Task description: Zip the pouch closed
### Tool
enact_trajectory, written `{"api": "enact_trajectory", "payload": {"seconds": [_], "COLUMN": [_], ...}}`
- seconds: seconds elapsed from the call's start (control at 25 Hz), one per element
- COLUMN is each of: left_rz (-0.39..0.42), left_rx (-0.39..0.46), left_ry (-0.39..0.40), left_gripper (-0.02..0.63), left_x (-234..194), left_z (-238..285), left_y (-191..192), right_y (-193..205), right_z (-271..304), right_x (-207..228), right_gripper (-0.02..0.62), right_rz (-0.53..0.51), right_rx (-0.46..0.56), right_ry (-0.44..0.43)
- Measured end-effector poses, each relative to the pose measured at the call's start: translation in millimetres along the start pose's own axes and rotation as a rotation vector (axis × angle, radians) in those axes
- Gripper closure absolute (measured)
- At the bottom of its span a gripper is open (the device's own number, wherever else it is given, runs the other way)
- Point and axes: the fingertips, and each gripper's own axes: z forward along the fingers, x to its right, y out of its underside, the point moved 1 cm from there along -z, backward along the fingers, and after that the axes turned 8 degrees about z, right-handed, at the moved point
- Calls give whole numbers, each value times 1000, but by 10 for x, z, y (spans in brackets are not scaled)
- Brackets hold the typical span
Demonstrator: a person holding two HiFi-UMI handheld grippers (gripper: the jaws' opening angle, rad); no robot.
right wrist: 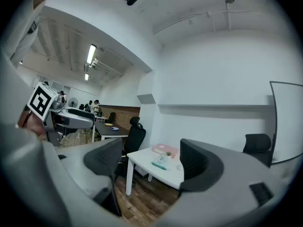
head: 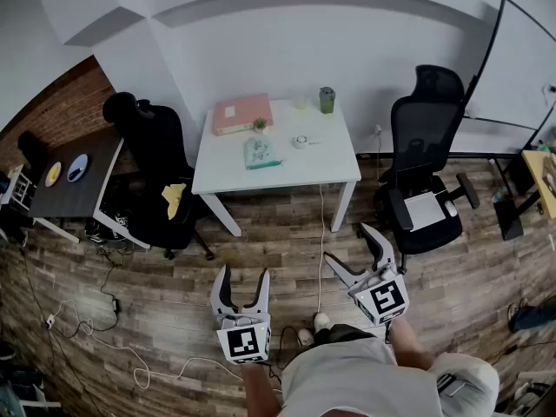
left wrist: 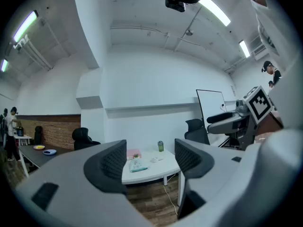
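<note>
In the head view, the left gripper (head: pixel 243 278) and the right gripper (head: pixel 350 246) are both held low over the wooden floor (head: pixel 156 294), well short of the white table (head: pixel 330 168). Both have their jaws spread wide with nothing between them. The pouch (head: pixel 261 153), pale green, lies flat near the middle of the table, well apart from both grippers. It is too small here to tell whether its zip is open. Just behind it stand a small plant (head: pixel 259 125) and a pink box (head: pixel 242 113), and a green cup (head: pixel 327 100) stands at the far edge. A black chair (head: pixel 155 176) is at the table's left and another chair (head: pixel 426 159) at its right. A white cable (head: pixel 321 233) runs down from the table across the floor. A dark table (head: pixel 82 185) with two plates stands further left.

In the left gripper view, the two jaws stand wide apart and empty. The table shows far off in the gap between them, with the pouch (left wrist: pixel 136 164) lying on it. The right gripper reaches in at the right edge.

In the right gripper view, the jaws are likewise spread with nothing held. The pouch (right wrist: pixel 161 161) shows on the distant table between them, in front of the pink box. The left gripper shows at the left edge.
</note>
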Motion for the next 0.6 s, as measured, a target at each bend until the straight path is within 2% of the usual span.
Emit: {"api": "enact_trajectory", "payload": {"seconds": [0.28,0.6], "left_rz": [5,16], "left_rx": [-32,-77], "left_ry": [-14,-43], "left_gripper": [291,296], "left_x": [254,337], "left_z": [213,463], "left_y": [-22,13], "right_y": [57,133], "right_z": [40,193], "right_x": [263,468], "right_gripper": [215,215], "right_rz": [50,67], "right_rx": [14,2], "right_ry": [-39,-78]}}
